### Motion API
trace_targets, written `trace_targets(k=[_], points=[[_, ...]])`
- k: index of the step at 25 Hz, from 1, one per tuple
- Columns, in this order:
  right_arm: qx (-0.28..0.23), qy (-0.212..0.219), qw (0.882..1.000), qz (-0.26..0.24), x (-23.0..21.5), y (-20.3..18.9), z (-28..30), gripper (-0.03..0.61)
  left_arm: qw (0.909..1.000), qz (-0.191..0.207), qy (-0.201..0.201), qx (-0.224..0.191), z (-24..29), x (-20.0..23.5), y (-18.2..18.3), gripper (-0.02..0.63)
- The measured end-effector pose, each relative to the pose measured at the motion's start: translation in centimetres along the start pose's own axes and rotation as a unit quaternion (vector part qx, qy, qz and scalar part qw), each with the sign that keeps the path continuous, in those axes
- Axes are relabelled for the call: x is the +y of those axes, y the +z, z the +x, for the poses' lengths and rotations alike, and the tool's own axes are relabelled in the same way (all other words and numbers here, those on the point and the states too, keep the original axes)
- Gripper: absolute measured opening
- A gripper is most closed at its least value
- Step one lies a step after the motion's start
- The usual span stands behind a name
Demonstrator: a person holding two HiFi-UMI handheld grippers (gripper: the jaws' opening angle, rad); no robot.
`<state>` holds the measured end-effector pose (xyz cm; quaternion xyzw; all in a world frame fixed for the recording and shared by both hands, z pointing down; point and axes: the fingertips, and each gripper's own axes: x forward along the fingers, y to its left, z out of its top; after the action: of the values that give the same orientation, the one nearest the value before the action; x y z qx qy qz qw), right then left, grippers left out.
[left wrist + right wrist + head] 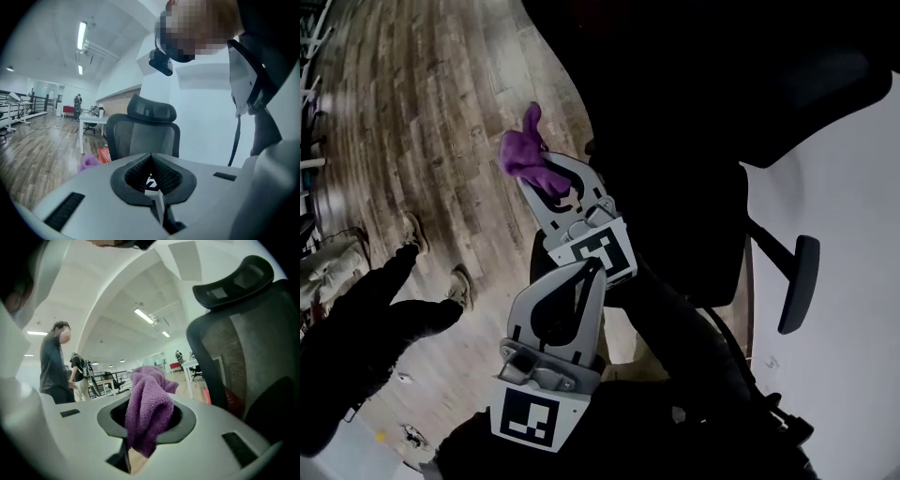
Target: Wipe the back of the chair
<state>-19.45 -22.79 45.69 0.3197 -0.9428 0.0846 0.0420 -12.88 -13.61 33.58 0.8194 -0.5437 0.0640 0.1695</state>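
Cloth (523, 155) purple, clenched in my right gripper (525, 178) | my left gripper (151, 157) pressed closed, nothing between its jaws | chair back (262, 348) black mesh, near, right of the cloth

Plank floor (441, 112), white wall (206, 122), striplights (82, 35)

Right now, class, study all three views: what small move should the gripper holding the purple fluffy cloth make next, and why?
Probably swing the right gripper toward the black mesh chair back until the purple fluffy cloth presses on it. Its jaws are shut on the cloth, which hangs apart from the mesh.
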Motion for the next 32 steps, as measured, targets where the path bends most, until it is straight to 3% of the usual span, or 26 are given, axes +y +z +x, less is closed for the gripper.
trace_targets(k=[7,12,18,21,25,32], points=[[-0.081,0.097,0.992,-0.010,6.6,13.6,-2.7,0.100,0.9934,0.002,0.054,-0.101,-4.7,-2.1,7.1,0.009],[-0.110,0.111,0.986,-0.056,5.1,21.1,-10.8,0.100,0.9796,0.044,0.080,-0.179,-7.7,-7.5,12.7,0.009],[-0.055,0.057,0.995,-0.052,4.7,22.0,-23.2,0.100,0.9629,0.097,0.145,-0.206,-12.2,-10.8,11.4,0.009],[-0.061,0.030,0.996,-0.066,3.1,22.6,-26.4,0.100,0.9625,0.101,0.160,-0.194,-10.1,-11.9,10.5,0.009],[-0.065,0.008,0.995,-0.072,3.0,21.1,-27.6,0.100,0.9681,0.103,0.143,-0.178,-7.7,-12.9,8.6,0.009],[-0.096,-0.038,0.991,-0.080,1.7,22.9,-30.2,0.100,0.9597,0.137,0.128,-0.209,-7.4,-15.5,11.5,0.009]])
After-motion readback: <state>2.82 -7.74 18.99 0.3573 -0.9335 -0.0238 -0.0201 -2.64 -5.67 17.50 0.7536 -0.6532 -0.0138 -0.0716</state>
